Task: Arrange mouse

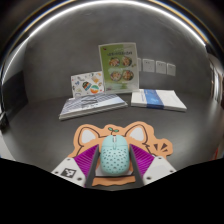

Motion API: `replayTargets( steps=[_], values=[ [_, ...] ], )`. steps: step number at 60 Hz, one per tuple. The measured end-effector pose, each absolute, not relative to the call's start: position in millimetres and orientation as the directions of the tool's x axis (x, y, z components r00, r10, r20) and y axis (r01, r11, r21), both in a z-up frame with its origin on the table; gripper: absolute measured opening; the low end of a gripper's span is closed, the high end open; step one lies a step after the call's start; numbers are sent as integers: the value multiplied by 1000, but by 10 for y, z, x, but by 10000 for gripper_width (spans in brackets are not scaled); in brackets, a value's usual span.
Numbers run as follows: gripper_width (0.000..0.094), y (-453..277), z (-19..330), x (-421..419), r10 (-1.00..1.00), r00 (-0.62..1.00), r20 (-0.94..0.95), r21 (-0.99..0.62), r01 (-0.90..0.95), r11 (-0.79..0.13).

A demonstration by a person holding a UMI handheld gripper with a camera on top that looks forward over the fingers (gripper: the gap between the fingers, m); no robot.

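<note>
The hand-held gripper (113, 172) points forward, fingers (magenta pads (143, 163)) apparently parted wide.

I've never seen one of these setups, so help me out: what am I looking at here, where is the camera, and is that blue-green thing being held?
No robot arm here: a person carries a hand-held claw, and the camera rides on it, looking forward along its two fingers. Their magenta pads show at either side of a pale teal, speckled computer mouse. The mouse sits on an orange and white cat-shaped mouse mat on the grey table, between the fingers; whether they actually press it, I cannot tell. Beyond lie an open booklet, a white and blue folded paper and an upright illustrated leaflet.
</note>
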State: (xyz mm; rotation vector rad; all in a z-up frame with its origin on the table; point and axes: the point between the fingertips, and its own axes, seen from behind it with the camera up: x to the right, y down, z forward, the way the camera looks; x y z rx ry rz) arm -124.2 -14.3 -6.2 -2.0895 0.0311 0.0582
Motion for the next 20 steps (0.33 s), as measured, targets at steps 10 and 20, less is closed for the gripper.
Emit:
replayTargets(
  steps=[10, 20],
  values=[
    [846, -546, 212, -1333, 42, 986, -164, -864, -123, -488],
    [841, -1192, 315, -1164, 19, 975, -223, -861, -188, -473]
  ],
)
